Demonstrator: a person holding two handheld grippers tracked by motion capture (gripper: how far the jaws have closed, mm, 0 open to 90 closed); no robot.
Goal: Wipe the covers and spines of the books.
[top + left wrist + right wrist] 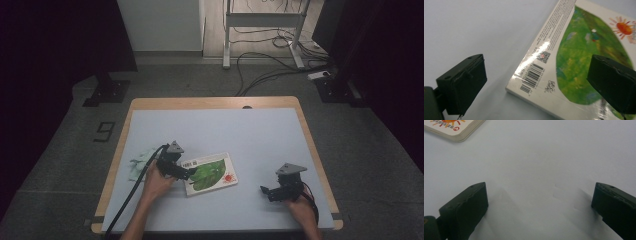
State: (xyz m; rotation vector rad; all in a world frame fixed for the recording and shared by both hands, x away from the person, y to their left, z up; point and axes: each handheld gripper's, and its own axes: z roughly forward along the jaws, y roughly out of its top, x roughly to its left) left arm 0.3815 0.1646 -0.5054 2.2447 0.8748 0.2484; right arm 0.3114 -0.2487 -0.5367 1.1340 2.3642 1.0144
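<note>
Book [210, 173] is the thing to get, and it lies flat on the bench [250, 135], a little left of the middle in the high view, with its green leaf and red sun facing up.

Start at the left of that view. A pale green cloth [140, 164] sits crumpled near the left edge of the bench, so keep your cable from dragging it.

Next comes your left claw [189, 171], right at the book's left end. In the left gripper view its jaws stand wide apart and hold nothing. One jaw is over the bare bench, the other over the green leaf, and the corner with the barcode [532, 78] sits between them. To do this well, I think you should tip one jaw low so it slides under the book's edge, then squeeze slowly on the corner. The cover looks shiny, so it may slip.

Far to the right, your right claw [268, 191] waits well apart from the book. Its jaws are wide open too, holding nothing, over bare bench. The book's sun corner peeks in at the upper left of the right gripper view.
</note>
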